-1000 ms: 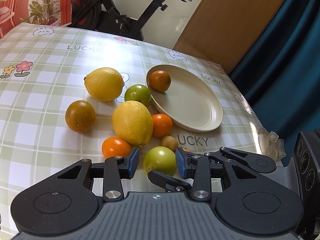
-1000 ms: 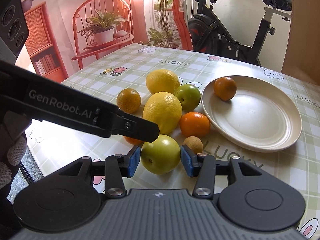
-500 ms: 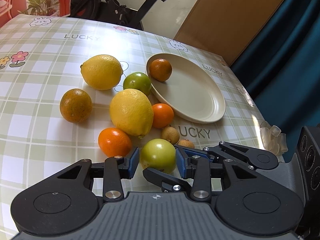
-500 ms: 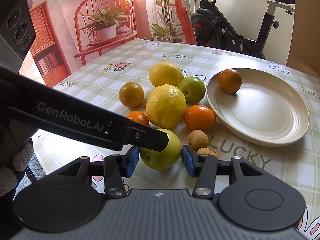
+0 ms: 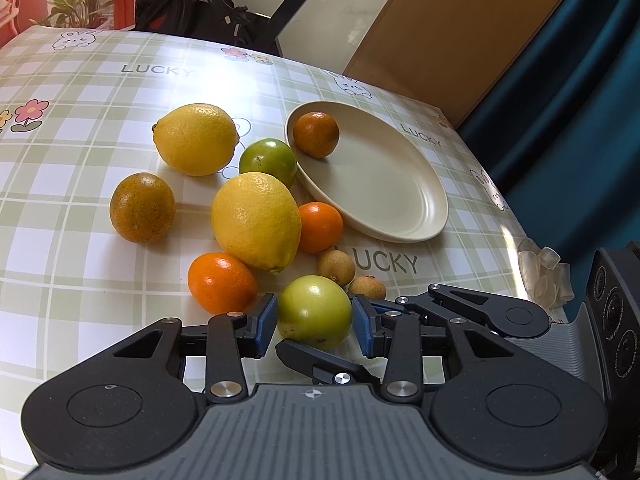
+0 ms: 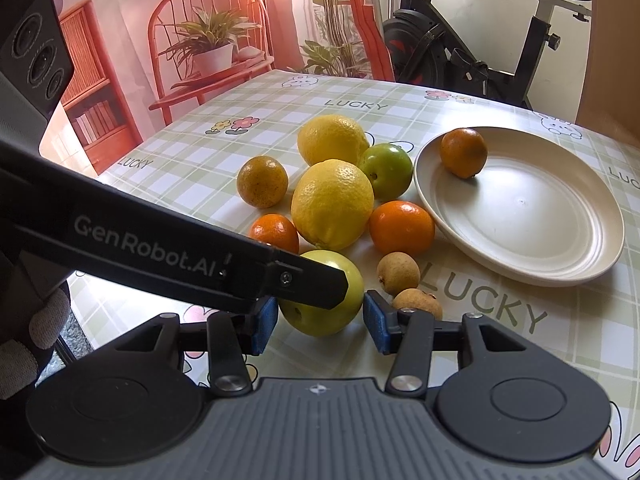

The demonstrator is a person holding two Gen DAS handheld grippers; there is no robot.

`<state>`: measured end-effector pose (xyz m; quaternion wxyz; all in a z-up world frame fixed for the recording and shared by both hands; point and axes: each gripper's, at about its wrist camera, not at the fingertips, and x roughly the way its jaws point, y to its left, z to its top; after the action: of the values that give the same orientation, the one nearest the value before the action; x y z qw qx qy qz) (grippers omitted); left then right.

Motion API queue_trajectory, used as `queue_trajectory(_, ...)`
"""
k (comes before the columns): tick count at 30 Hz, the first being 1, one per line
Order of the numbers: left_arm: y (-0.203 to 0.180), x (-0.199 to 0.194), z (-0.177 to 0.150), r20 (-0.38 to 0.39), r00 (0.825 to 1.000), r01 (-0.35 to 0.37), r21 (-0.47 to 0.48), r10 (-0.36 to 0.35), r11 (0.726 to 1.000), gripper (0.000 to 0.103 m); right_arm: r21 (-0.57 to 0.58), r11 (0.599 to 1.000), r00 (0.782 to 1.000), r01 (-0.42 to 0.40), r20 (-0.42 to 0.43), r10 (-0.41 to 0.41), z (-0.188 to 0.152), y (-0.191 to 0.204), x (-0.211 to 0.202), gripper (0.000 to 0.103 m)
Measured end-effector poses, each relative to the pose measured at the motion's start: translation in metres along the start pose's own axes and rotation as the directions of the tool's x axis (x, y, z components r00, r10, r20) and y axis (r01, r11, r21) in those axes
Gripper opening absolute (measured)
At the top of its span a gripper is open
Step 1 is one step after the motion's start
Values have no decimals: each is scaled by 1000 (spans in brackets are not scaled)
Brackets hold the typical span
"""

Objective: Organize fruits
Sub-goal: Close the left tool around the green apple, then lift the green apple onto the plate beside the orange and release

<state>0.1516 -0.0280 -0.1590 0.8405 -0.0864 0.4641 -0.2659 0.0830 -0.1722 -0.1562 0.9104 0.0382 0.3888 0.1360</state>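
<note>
A pale green apple (image 5: 315, 310) (image 6: 326, 300) sits on the checked tablecloth between the fingers of both grippers. My left gripper (image 5: 315, 324) brackets it, its blue pads close to or touching the apple's sides. My right gripper (image 6: 318, 322) is open around the same apple, with a gap at its right pad. A cream plate (image 5: 400, 200) (image 6: 560, 240) holds one dark orange (image 5: 316, 134) (image 6: 464, 152). Two lemons (image 5: 256, 220), a second green apple (image 5: 268, 156), three more oranges and two small brown longans (image 5: 336, 266) lie left of the plate.
The left gripper's arm (image 6: 160, 248) crosses the right wrist view over the apple. The table's right edge (image 5: 520, 208) falls off toward a blue curtain. An exercise bike (image 6: 480, 60) and a cardboard panel stand behind the table.
Both grippers have drawn closer around the pale green apple, and the fruit pile looks nearer. The second longan has come into sight beside the apple. The other fruits have not moved.
</note>
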Motion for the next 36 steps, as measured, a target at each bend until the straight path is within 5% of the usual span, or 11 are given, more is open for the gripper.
queue_trajectory(22, -4, -2, -1, 4, 1000, -9, 25, 9, 1000, 44, 4, 1000, 1000, -1, -11, 1, 0, -1, 1, 49)
queue_trajectory(36, -24, -16, 7, 70, 997, -29, 123, 20, 992, 44, 17, 1000, 997, 11, 71, -13, 4, -2, -13, 49)
